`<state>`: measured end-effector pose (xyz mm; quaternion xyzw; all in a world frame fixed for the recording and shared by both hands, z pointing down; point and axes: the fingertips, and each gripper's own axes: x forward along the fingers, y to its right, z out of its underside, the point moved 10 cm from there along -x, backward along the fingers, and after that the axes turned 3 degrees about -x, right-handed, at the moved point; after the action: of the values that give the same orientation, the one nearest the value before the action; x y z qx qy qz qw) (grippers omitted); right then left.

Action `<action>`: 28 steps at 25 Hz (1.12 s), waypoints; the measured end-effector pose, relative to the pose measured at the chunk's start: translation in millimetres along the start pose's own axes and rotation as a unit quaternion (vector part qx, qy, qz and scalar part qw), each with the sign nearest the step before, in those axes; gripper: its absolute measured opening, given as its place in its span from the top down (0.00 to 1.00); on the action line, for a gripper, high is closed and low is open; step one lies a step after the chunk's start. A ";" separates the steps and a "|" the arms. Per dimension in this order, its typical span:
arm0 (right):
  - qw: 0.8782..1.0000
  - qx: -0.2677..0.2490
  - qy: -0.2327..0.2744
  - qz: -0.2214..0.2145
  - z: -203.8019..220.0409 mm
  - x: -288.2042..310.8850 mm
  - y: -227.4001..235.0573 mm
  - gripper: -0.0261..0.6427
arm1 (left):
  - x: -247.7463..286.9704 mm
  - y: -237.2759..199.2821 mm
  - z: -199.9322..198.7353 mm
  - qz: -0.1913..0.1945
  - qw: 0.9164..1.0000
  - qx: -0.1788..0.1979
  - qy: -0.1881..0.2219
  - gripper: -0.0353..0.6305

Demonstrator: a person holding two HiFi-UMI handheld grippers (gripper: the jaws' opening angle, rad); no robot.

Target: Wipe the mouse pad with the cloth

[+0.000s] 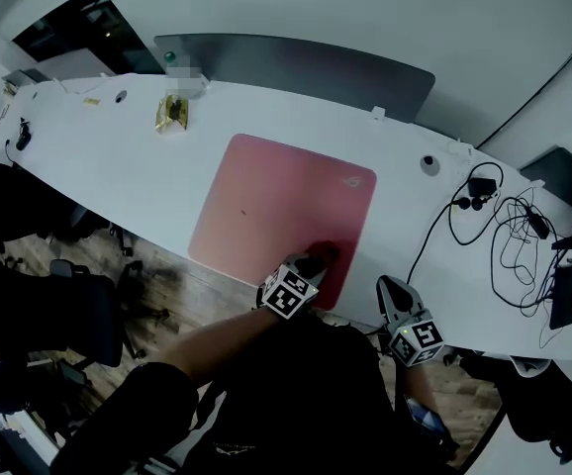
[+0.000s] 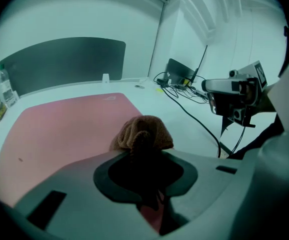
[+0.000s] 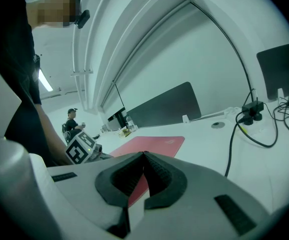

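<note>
A pink mouse pad point(image 1: 276, 211) lies on the white table point(image 1: 98, 156). A bunched brown cloth point(image 1: 322, 256) rests on the pad's near right corner, and my left gripper point(image 1: 311, 265) is shut on it. In the left gripper view the cloth point(image 2: 142, 130) bulges out ahead of the jaws over the pad point(image 2: 59, 129). My right gripper point(image 1: 387, 287) hovers over the table's near edge, just right of the pad, shut with nothing in it. In the right gripper view its jaws point(image 3: 144, 156) meet, with the pad point(image 3: 152, 144) beyond.
Black cables and a charger point(image 1: 504, 226) sprawl over the table's right side, beside a dark device point(image 1: 571, 295). A snack packet point(image 1: 172, 114) lies at the far left. A dark divider panel point(image 1: 296, 67) runs along the back edge. Office chairs point(image 1: 78, 315) stand at the left.
</note>
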<state>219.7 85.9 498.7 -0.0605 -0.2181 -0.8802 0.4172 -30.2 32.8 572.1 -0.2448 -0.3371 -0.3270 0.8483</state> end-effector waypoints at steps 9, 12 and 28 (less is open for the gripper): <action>1.000 0.018 0.012 0.005 -1.0 -6.8 9.5 0.92 | 25.2 35.0 -18.6 0.080 0.997 0.016 -0.001 0.81; 1.000 0.006 0.007 0.013 -3.0 -10.2 15.0 0.92 | 32.9 42.4 -28.7 0.113 0.993 0.035 0.002 0.81; 0.999 0.007 0.024 0.034 -8.1 -18.4 30.5 0.92 | 58.1 0.4 -76.0 0.079 0.996 -0.009 0.038 0.81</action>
<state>255.4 78.4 496.3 -0.0438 -0.2120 -0.8652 0.4522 33.9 -38.0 564.9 -0.2653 -0.2810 -0.2708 0.8816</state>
